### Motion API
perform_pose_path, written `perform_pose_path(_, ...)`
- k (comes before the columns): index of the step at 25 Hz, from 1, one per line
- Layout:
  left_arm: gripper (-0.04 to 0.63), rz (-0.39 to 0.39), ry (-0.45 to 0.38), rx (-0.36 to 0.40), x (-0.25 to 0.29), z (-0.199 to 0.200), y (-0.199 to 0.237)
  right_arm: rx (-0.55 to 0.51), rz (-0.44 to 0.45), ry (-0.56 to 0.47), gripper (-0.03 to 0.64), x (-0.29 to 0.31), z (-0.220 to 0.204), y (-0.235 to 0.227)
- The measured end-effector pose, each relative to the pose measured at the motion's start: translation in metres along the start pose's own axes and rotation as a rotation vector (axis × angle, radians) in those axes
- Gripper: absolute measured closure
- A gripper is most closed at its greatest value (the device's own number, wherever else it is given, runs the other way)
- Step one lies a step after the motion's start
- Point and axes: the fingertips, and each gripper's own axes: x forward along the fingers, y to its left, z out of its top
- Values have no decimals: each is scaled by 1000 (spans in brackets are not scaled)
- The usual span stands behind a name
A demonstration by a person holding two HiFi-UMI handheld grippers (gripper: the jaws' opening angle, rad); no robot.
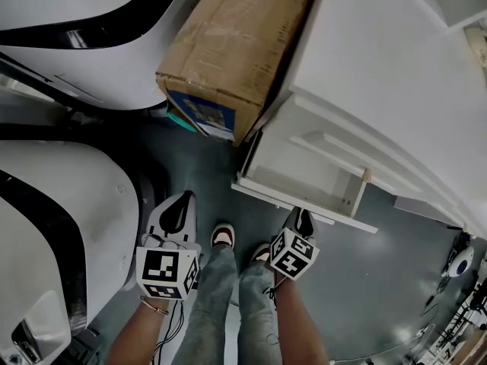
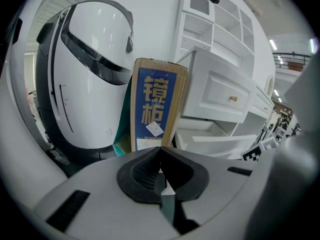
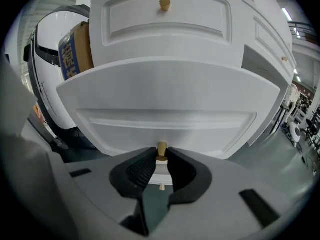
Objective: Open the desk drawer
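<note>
The white desk [image 1: 380,74] has its lower drawer [image 1: 300,175] pulled out, with the inside showing in the head view. My right gripper [image 1: 303,220] [image 3: 161,152] is shut on that drawer's small gold knob [image 3: 161,148], which sits between the black pads at the middle of the drawer front [image 3: 165,114]. Above it is a closed upper drawer with its own gold knob [image 3: 164,4]. My left gripper [image 1: 180,204] [image 2: 161,160] hangs over the floor to the left of the drawer. Its jaws are shut with nothing in them. It looks at the open drawer [image 2: 215,140] from the side.
A cardboard box [image 1: 236,44] with a blue end label [image 2: 155,104] leans against the desk's left side. Two large white rounded machine housings [image 1: 68,44] [image 1: 53,226] stand at the left. The person's legs and shoes [image 1: 222,236] are between the grippers on the dark floor.
</note>
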Motion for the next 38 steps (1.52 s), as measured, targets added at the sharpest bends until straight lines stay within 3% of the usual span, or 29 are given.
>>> perform_pose_path(13,577,29,9,-25,-18,-18,6,15,-10,6,537,-16,-21,1)
perform_pose_path(38,577,19,10,2,-12,-5,-12,32,22,39,512,-22,-25,0)
